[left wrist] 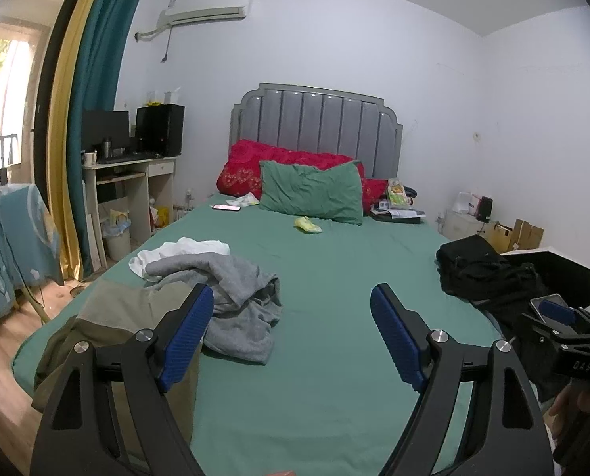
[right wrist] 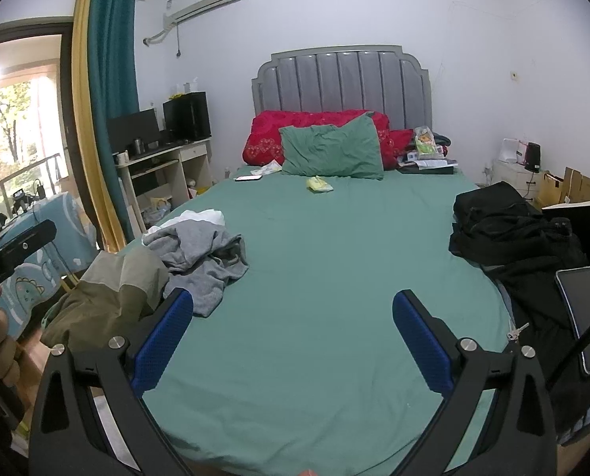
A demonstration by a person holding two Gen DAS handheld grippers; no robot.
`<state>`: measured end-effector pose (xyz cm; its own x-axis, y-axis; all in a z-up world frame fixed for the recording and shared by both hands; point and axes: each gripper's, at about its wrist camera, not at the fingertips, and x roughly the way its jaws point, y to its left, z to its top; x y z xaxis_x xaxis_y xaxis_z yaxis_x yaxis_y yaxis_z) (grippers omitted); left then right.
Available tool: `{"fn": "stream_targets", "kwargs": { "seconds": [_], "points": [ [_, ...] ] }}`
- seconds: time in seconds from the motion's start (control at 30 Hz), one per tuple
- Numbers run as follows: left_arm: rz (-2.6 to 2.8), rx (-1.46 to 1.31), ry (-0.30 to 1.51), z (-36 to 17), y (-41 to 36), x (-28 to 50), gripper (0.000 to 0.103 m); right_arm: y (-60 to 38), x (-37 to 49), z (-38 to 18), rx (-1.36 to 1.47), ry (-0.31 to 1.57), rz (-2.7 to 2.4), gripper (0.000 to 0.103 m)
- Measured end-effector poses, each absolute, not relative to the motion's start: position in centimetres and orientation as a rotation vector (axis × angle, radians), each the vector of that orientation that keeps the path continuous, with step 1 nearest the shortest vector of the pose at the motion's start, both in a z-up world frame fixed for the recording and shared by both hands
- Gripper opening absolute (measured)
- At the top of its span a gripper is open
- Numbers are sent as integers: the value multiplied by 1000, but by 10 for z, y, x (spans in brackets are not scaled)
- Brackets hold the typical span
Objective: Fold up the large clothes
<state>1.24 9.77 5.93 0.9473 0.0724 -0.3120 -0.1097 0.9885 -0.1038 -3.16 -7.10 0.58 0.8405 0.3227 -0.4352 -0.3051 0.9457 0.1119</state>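
Observation:
A crumpled grey garment [left wrist: 235,297] [right wrist: 204,258] lies on the left side of the green bed [left wrist: 334,277] [right wrist: 334,258], with a white garment [left wrist: 176,252] [right wrist: 200,218] behind it and an olive garment [left wrist: 108,325] [right wrist: 112,289] hanging over the bed's left edge. A pile of black clothes [left wrist: 485,273] [right wrist: 505,234] lies at the right edge. My left gripper [left wrist: 291,337] is open and empty above the bed's near end, close to the grey garment. My right gripper [right wrist: 293,341] is open and empty over the bare sheet.
A green pillow [left wrist: 311,192] [right wrist: 332,152] and red pillows [left wrist: 251,166] lie at the headboard. A phone [left wrist: 225,207] and a yellow packet [left wrist: 307,225] lie on the sheet. A tablet [right wrist: 584,317] rests on the black clothes. A desk [left wrist: 128,182] stands left.

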Motion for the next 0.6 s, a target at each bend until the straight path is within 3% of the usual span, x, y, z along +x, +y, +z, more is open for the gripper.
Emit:
{"fn": "stream_targets", "kwargs": {
  "seconds": [0.6],
  "points": [
    [93,-111,310,62,99,11,84,-71,-33,5,48,461,337,100]
  ]
}}
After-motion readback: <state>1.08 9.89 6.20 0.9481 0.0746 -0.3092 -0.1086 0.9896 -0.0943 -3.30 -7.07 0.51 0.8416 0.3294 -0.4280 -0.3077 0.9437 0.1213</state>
